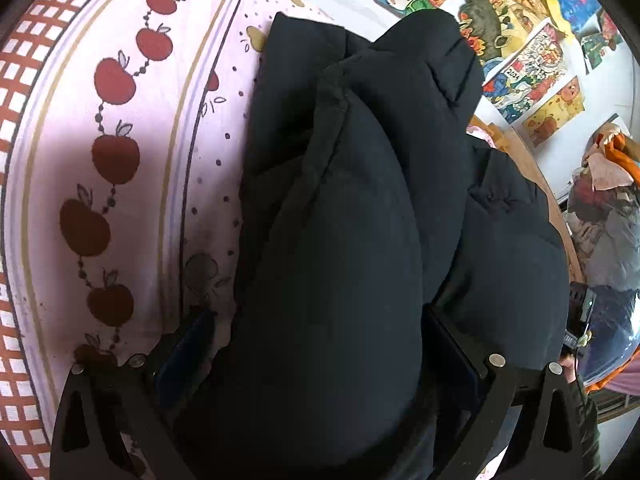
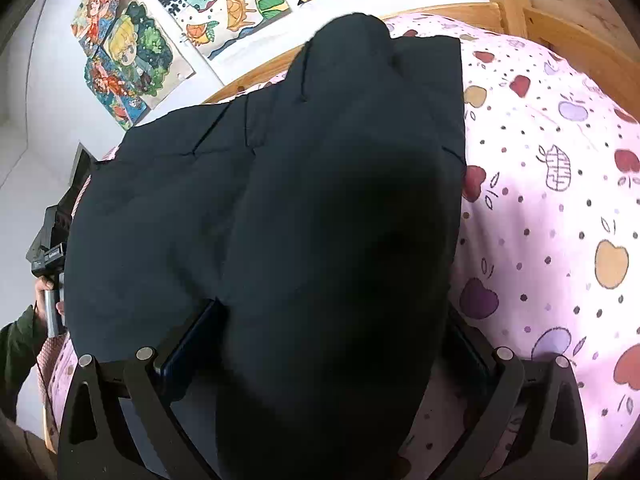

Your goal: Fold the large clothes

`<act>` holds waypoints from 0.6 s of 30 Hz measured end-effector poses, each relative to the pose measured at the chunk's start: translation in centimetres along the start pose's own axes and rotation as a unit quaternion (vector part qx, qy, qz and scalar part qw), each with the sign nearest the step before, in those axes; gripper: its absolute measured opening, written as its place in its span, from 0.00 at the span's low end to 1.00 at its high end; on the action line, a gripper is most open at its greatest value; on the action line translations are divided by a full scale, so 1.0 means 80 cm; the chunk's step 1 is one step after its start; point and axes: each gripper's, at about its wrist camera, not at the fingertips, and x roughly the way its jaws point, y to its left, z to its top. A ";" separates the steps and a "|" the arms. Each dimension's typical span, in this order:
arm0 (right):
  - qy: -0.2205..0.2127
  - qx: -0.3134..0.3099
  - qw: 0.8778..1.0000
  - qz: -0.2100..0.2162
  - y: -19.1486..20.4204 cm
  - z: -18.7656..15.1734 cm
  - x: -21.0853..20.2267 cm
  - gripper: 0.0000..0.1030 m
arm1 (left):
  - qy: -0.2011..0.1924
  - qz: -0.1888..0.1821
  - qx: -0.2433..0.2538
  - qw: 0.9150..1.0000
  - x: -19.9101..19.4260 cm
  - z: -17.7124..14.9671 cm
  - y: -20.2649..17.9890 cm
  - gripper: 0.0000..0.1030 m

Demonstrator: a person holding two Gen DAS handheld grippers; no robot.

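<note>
While "2024" marks a wall drawing point(image 1: 532, 66), the jacket point(image 1: 352, 200) bears no label.

black puffy jacket point(image 1: 360, 220), plain all over; pink bedsheet point(image 2: 552, 208) dotted with red, yellow and purple apples; red-and-white check border point(image 1: 24, 92); bright multicoloured drawings point(image 2: 168, 40) on the white wall.
</note>
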 end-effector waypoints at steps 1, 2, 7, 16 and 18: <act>-0.001 0.003 1.000 -0.002 0.001 -0.001 0.002 0.99 | -0.001 0.002 0.001 1.000 0.000 0.000 -0.002 1.00; -0.003 0.003 1.000 -0.004 0.003 -0.003 0.003 0.99 | -0.004 0.003 0.003 1.000 0.000 -0.002 -0.004 1.00; -0.004 0.018 1.000 0.001 0.008 -0.001 0.001 0.88 | -0.021 -0.001 0.007 1.000 -0.004 -0.007 -0.013 0.87; -0.022 0.082 0.996 0.029 0.019 -0.013 -0.008 0.41 | -0.036 -0.007 -0.017 0.999 -0.035 -0.020 -0.011 0.49; -0.030 0.076 0.996 0.017 0.031 -0.013 -0.014 0.28 | -0.042 -0.004 -0.020 0.999 -0.047 -0.021 -0.019 0.40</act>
